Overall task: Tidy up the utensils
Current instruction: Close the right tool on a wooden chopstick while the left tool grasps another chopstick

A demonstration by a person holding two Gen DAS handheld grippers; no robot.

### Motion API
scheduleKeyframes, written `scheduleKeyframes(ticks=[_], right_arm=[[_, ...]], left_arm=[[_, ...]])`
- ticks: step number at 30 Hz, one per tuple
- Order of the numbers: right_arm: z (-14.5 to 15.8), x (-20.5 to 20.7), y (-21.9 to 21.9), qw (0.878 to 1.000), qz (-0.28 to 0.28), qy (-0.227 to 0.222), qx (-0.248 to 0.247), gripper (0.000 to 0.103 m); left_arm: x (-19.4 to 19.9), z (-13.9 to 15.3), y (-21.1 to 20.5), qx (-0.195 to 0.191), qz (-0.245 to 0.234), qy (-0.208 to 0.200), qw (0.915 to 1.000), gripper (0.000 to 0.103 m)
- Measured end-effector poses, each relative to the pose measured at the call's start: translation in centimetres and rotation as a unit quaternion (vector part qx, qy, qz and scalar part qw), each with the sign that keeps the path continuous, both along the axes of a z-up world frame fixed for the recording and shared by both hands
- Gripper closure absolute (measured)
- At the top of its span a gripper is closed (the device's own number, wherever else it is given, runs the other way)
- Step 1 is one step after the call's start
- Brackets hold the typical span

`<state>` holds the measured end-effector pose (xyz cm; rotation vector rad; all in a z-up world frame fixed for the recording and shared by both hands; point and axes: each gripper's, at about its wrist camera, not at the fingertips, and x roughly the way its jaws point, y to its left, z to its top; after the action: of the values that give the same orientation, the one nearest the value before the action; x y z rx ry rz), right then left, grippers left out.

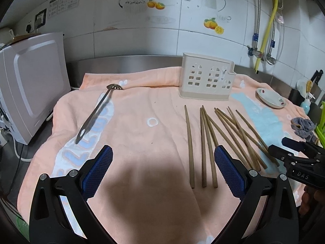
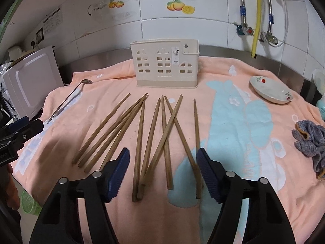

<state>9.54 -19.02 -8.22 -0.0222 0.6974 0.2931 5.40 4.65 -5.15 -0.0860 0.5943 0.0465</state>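
Note:
Several brown wooden chopsticks (image 2: 154,140) lie loose on a peach towel (image 2: 233,213), also in the left wrist view (image 1: 211,140). A cream utensil holder (image 2: 165,67) with cut-out windows stands upright behind them, also in the left wrist view (image 1: 206,79). A metal slotted spoon (image 1: 95,112) lies at the towel's left, also in the right wrist view (image 2: 67,99). My right gripper (image 2: 163,162) is open and empty, just above the near ends of the chopsticks. My left gripper (image 1: 163,158) is open and empty over bare towel, left of the chopsticks.
A white microwave (image 1: 30,81) stands at the left edge. A small flowered dish (image 2: 271,89) and a grey crumpled cloth (image 2: 310,140) lie at the right. Tiled wall and pipes (image 2: 256,18) rise behind the steel counter rim.

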Motion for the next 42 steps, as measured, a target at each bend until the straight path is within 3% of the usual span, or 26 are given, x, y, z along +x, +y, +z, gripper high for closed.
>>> scheduleKeyframes(ticks=[17, 25, 42], right_arm=[[-2.6, 2.9, 2.3, 0.999, 0.006, 0.053, 0.009, 0.075], [-3.5, 3.6, 2.3, 0.997, 0.000, 0.071, 0.011, 0.085], [-3.9, 3.9, 0.8, 0.997, -0.006, 0.075, 0.024, 0.096]], left_arm=[[2.4, -2.3, 1.5, -0.011, -0.012, 0.028, 0.9995, 0.005], [3.3, -3.3, 1.2, -0.015, -0.024, 0.043, 0.9987, 0.005], [5.3, -4.5, -0.6, -0.023, -0.036, 0.070, 0.9966, 0.006]])
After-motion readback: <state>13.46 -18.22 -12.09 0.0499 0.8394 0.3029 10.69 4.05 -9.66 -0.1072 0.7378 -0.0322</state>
